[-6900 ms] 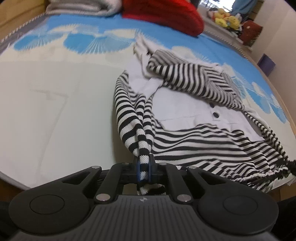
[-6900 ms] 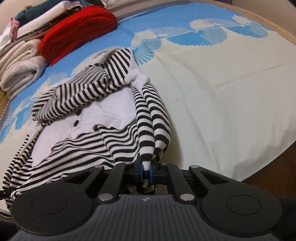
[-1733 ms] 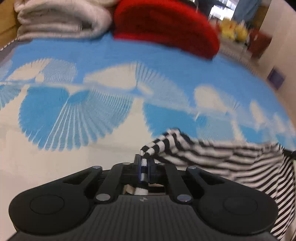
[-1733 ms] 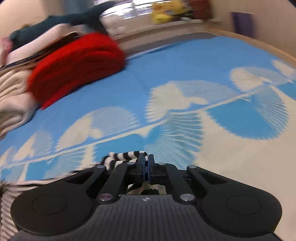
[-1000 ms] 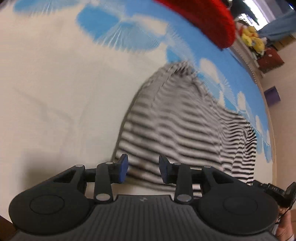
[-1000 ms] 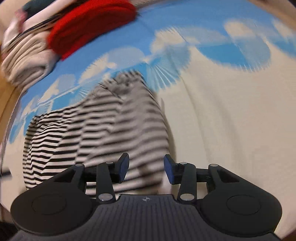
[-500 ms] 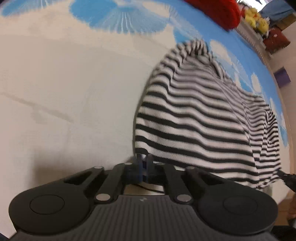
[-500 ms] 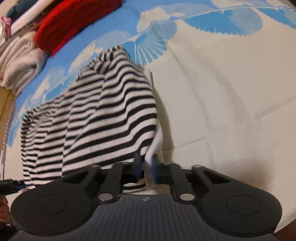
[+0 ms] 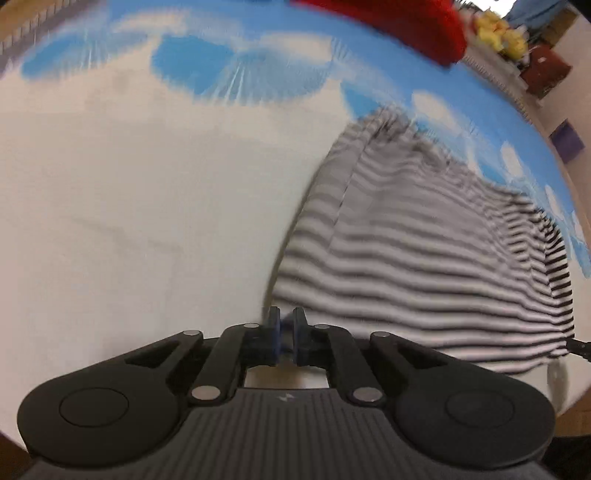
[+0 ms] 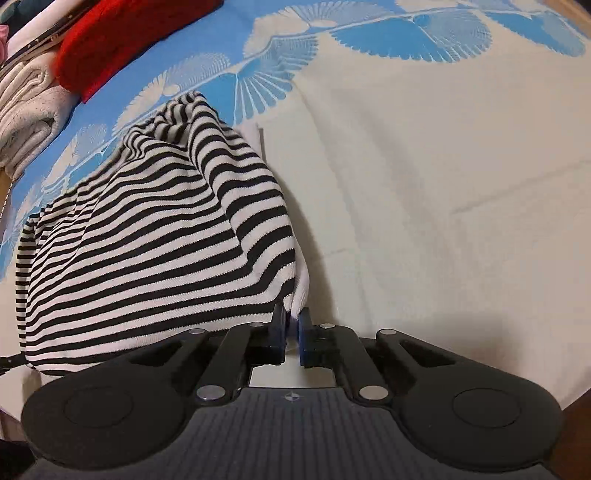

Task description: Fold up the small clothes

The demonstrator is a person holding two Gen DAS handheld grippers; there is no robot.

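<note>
Tongs come first. The right tongs are almost shut, and they pinch a white corner of the striped top between the blue pads. The left tongs are nearly shut too. The near corner of the top sits right at their tips, but that view is blurry, so I cannot tell if they really hold the cloth.

The top lies on the bed, near its front edge. It is already folded once, with the stripes facing up. It looks bumpy in the middle, not flat. The sheet under it is cream with blue fan shapes.

Farther back there is a red bundle and some pale folded cloth beside it. A yellow toy sits on a ledge past the bed in the left view.

What could go wrong? I think each of the tongs has only a tiny bit of cloth. If the hands pull fast, a corner could slip out and the fold would flop open. If one side lifts higher than the other, the top could twist and the edges would not line up. The bumps could also get pressed into wrinkles. The top is near the edge, so a hard tug toward the person could drag it off the bed.
</note>
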